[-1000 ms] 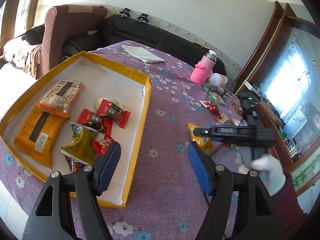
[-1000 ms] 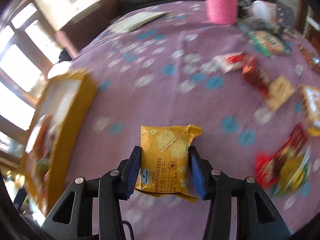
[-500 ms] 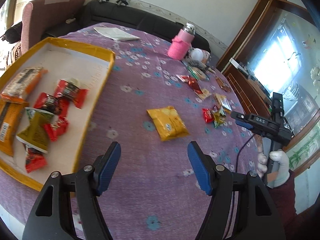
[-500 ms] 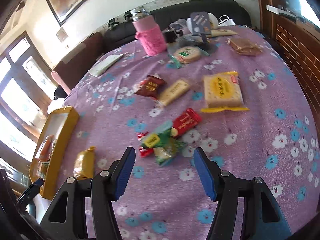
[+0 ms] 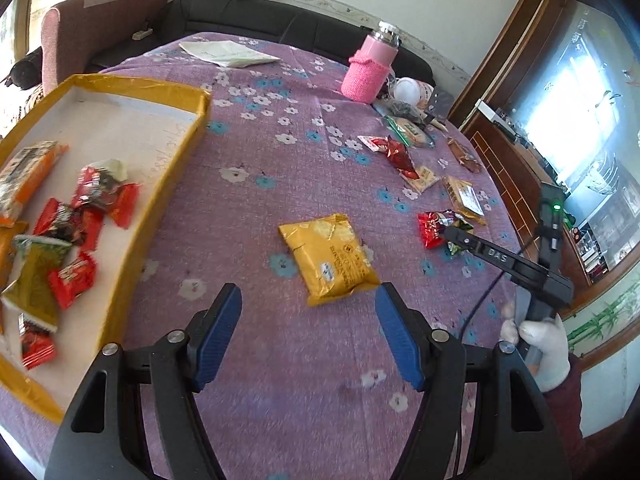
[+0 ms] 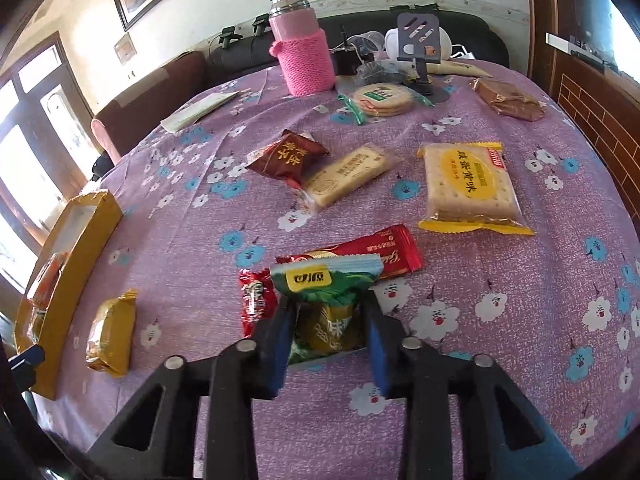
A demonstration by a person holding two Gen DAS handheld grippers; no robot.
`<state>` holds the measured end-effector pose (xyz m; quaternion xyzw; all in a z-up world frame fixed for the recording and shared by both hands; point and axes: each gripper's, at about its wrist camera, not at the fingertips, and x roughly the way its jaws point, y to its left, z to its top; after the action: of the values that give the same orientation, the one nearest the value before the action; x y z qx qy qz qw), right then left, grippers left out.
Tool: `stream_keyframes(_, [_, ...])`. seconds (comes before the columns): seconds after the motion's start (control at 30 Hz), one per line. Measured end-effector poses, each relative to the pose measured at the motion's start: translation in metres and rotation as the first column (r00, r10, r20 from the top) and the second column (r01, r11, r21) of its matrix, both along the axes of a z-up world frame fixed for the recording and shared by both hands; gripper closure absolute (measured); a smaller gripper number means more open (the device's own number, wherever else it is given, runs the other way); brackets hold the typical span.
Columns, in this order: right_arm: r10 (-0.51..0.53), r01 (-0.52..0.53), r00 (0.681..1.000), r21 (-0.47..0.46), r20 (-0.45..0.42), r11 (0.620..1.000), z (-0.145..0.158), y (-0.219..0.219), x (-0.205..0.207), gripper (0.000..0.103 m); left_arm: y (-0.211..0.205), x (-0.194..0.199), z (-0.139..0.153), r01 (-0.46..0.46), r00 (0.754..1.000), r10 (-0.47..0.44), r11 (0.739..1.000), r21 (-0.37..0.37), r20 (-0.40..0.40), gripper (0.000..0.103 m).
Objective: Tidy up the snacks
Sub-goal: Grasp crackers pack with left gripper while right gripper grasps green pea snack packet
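Right wrist view, green snack packet (image 6: 326, 312) between closing right gripper (image 6: 326, 330) fingers, left gripper (image 5: 308, 332) released

Behind your desk's flowered cloth (image 6: 500, 360) you see a pink-sleeved flask (image 6: 304, 52), folded paper (image 6: 196, 110) and a black sofa (image 5: 280, 32).

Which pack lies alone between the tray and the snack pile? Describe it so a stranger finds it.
Start at the yellow-rimmed tray on the purple flowered cloth. Beside its rim, apart from the scattered snacks, lies the golden-yellow cracker pack. It is the only all-yellow pack and lies alone.
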<state>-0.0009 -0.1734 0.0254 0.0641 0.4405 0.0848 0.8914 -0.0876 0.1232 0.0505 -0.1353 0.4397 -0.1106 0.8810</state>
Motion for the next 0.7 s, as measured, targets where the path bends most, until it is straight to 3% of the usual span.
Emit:
stream_keyframes(0.17, [-0.004,0.001,0.999,0.062,0.04,0.998,0.007,-0.008,-0.006,0.072,-0.024,0.03,-0.014,0.035,0.999,-0.035,0.999,0.028,-0.014,0.034])
stream_keyframes(0.47, [0.014,-0.024,0.993,0.092,0.113,0.995,0.021,-0.005,-0.018,0.072,-0.064,0.06,-0.037,0.102,0.995,-0.098,0.97,0.22,-0.026,0.035])
stream_keyframes(0.5, [0.016,-0.028,0.993,0.096,0.116,0.995,0.021,-0.005,-0.018,0.072,-0.065,0.059,-0.037,0.102,0.995,-0.102,0.966,0.238,-0.014,0.038])
stream_keyframes(0.53, [0.018,-0.03,0.993,0.101,0.118,0.994,0.022,-0.005,-0.019,0.072,-0.066,0.057,-0.037,0.107,0.994,-0.108,0.961,0.254,-0.012,0.054])
stream_keyframes(0.57, [0.017,-0.03,0.993,0.103,0.12,0.994,0.022,-0.004,-0.019,0.072,-0.068,0.056,-0.037,0.107,0.994,-0.111,0.954,0.281,-0.002,0.058])
stream_keyframes(0.7, [0.017,-0.03,0.992,0.105,0.126,0.994,0.021,-0.003,-0.019,0.072,-0.065,0.051,-0.036,0.113,0.993,-0.117,0.959,0.26,-0.001,0.06])
